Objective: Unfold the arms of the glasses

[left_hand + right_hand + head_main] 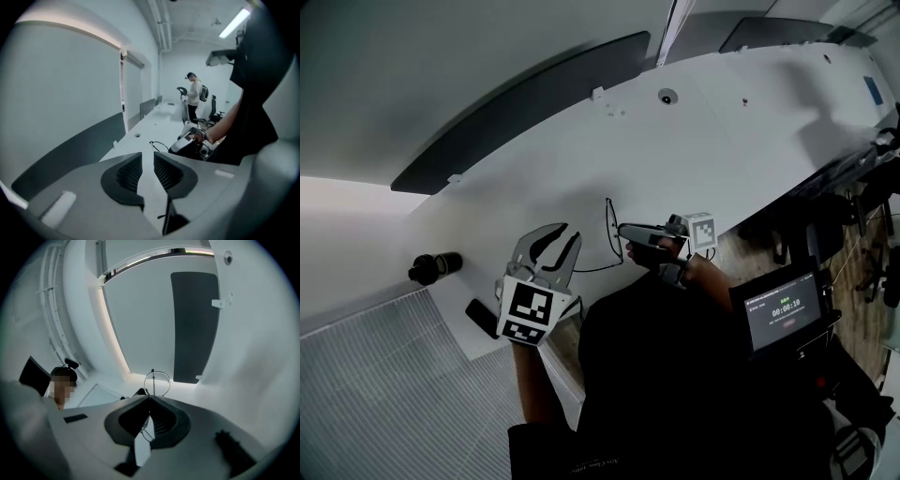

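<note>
The thin black wire-framed glasses [608,225] hang just above the white table [722,141], near its front edge. My right gripper [622,232] is shut on the frame. In the right gripper view one lens loop [157,380] sticks out past the closed jaw tips [149,399]. One thin arm trails from the frame toward the left gripper. My left gripper [564,234] floats a little to the left of the glasses, open with nothing between its pads. From the left gripper view the glasses [158,144] and the right gripper [185,143] lie ahead, beyond the open left gripper [147,158].
A black cylinder [434,267] lies on the table's left end and a flat black case [481,317] at its front corner. A timer screen [786,314] stands at the right. A person [193,93] and office chairs are far down the room.
</note>
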Tool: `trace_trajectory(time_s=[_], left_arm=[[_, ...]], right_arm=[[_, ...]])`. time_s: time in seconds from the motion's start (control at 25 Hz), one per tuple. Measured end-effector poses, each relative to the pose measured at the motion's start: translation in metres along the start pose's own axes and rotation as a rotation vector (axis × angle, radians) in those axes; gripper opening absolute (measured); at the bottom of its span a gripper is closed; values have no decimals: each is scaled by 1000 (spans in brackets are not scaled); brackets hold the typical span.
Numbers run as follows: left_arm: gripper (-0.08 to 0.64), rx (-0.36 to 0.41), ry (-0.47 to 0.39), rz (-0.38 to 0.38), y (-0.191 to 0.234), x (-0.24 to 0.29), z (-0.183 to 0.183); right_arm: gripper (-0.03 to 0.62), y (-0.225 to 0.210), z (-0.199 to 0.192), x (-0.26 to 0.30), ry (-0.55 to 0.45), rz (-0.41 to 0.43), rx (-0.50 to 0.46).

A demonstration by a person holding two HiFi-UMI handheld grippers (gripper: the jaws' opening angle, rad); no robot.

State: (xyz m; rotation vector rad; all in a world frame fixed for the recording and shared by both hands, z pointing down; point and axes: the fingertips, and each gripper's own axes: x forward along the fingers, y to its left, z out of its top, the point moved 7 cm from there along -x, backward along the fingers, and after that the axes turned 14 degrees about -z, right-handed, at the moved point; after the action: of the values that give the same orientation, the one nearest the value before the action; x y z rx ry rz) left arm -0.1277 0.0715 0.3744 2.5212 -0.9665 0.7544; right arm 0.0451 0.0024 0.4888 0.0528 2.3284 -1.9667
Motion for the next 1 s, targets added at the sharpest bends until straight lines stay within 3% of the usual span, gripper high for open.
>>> trace_trajectory(time_s=[0.08,0.12,0.24,0.32,0.4,0.64,1.0], left_arm=[[64,-28,-11,-145,6,17,-7],[64,-107,-64,-257,8,21,-11],[81,-450,-201,-626,15,28,-25],[89,-575,-168,-745,22,33,-36],[95,-621,-108,-784,27,35,-44],[103,-717,-41,-895,12,42,-52],[101,-725,10,-924,2,55,-58]], right_arm=[[11,0,-3,3,-1,29,10],[11,0,-4,4,2,33,8],[11,7,-4,7,3,55,-16],[11,10,-5,6,17,81,-36],[11,10,-9,5,48,81,-63],[11,10,-16,12,95,76,-113],[11,10,-27,17,147,60,-139]])
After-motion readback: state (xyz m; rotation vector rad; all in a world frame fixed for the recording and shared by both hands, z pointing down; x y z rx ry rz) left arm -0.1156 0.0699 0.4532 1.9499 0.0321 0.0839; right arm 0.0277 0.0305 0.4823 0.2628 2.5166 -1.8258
